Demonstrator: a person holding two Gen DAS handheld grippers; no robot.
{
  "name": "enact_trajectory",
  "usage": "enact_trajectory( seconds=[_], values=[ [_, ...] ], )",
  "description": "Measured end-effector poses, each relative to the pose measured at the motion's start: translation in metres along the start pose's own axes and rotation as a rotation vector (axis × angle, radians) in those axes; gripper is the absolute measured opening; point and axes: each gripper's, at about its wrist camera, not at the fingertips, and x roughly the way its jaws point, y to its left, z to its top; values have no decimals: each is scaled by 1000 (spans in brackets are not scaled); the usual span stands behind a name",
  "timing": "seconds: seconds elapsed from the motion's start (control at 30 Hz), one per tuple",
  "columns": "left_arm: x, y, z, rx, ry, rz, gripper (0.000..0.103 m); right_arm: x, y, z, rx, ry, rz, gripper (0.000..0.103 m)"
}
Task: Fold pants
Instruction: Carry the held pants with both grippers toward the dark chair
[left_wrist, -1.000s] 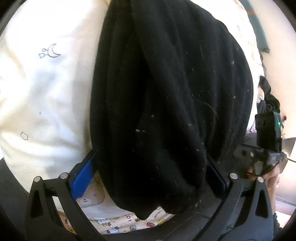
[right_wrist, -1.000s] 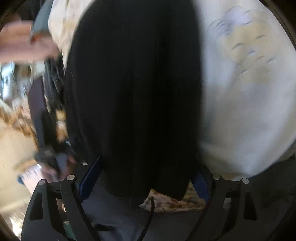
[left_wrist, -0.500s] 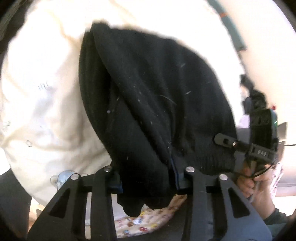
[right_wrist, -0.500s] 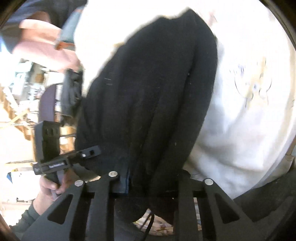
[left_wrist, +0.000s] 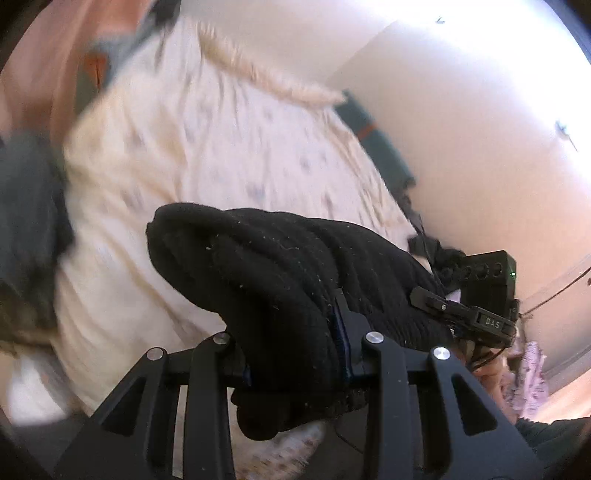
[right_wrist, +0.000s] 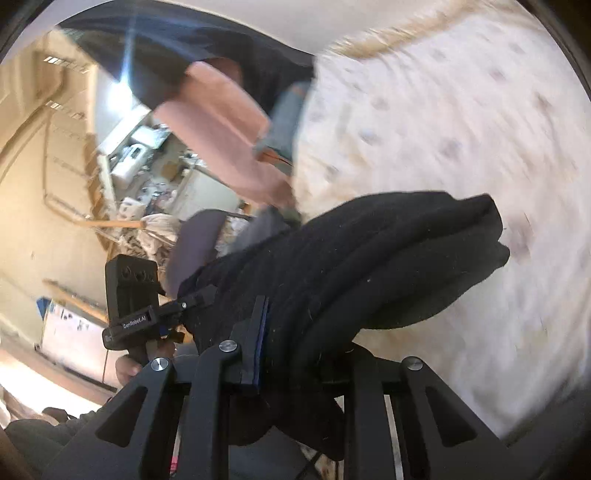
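Note:
The black pants (left_wrist: 277, 266) hang bunched in a thick fold above the cream bed (left_wrist: 221, 147). My left gripper (left_wrist: 295, 350) is shut on one end of them, with cloth spilling below its fingers. At the right of this view the right gripper (left_wrist: 428, 299) bites into the same bundle. In the right wrist view the pants (right_wrist: 369, 258) drape away to the right over the bed (right_wrist: 443, 129), and my right gripper (right_wrist: 299, 343) is shut on them. Its right finger is buried under cloth. The left gripper (right_wrist: 192, 299) grips the fold at the left.
A dark grey cloth heap (left_wrist: 29, 221) lies at the bed's left side. A pale wall (left_wrist: 480, 129) runs close along the bed's right side. Blurred pink and dark shapes (right_wrist: 221, 140) stand by the bed, with a cluttered room (right_wrist: 147, 184) behind. A hand (right_wrist: 129, 365) holds the left gripper.
Both grippers closed on the black pants and lifted them off the bed. Both views tilted up, so more of the bed, wall and room shows now.

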Motion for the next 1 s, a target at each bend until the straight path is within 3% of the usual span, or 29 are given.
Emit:
enact_trajectory(
  seconds=[0.07,0.2,0.27,0.5,0.67,0.77,0.83,0.97,1.0],
  values=[
    [-29,9,29,21,-44,43,29,16,26,25,-56,-15,14,20],
    [-86,47,91,29,-120,151,30,88,89,80,-156,-15,74,20],
    [-109,67,107,21,-148,195,30,125,114,99,-204,-6,96,20],
    [-178,196,147,-3,-216,341,30,290,177,136,-271,55,174,20],
    [-178,296,118,-104,-201,329,30,389,185,118,-301,131,144,20],
    [-149,362,81,-176,-106,357,31,447,168,87,-297,227,90,20],
    [-132,389,55,-230,-61,379,31,479,144,57,-259,316,73,19],
    [-123,406,6,-240,-53,382,40,507,114,11,-229,443,53,23],
    [-123,407,0,-252,-50,375,45,510,103,3,-183,475,54,33]
  ],
)
